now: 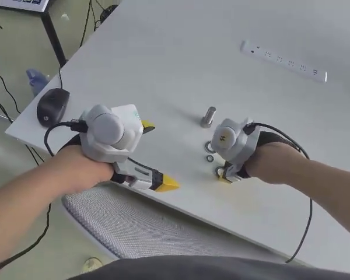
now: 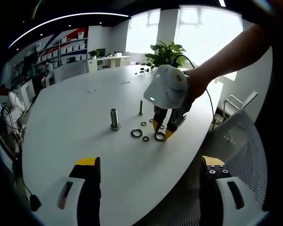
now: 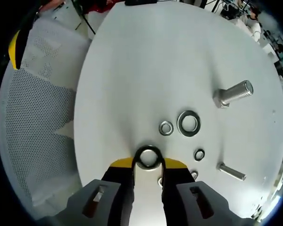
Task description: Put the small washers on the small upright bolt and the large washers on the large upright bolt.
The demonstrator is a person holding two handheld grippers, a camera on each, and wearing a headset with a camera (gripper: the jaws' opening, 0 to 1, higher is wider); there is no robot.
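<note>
My left gripper [image 1: 158,154] hangs released, jaws wide, at the near edge of the white table [image 1: 181,52], its view catching the thick upright steel bolt [image 2: 114,119] and the slim upright steel bolt [image 2: 141,107] beyond. The head view leaves my right gripper [image 3: 147,164] unreadable, but its own view shows it clenched on a large flat steel washer [image 3: 147,148] lying on the table, other steel washers [image 3: 180,123] loose nearby.

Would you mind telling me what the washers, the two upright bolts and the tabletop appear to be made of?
The washers look like bare steel: grey rings with a dull metallic sheen. The large bolt and small bolt look alike, silvery with bright highlights; whether they are plated, I cannot tell. The tabletop seems to be white matte laminate, smooth and even, though the look leaves that open.
</note>
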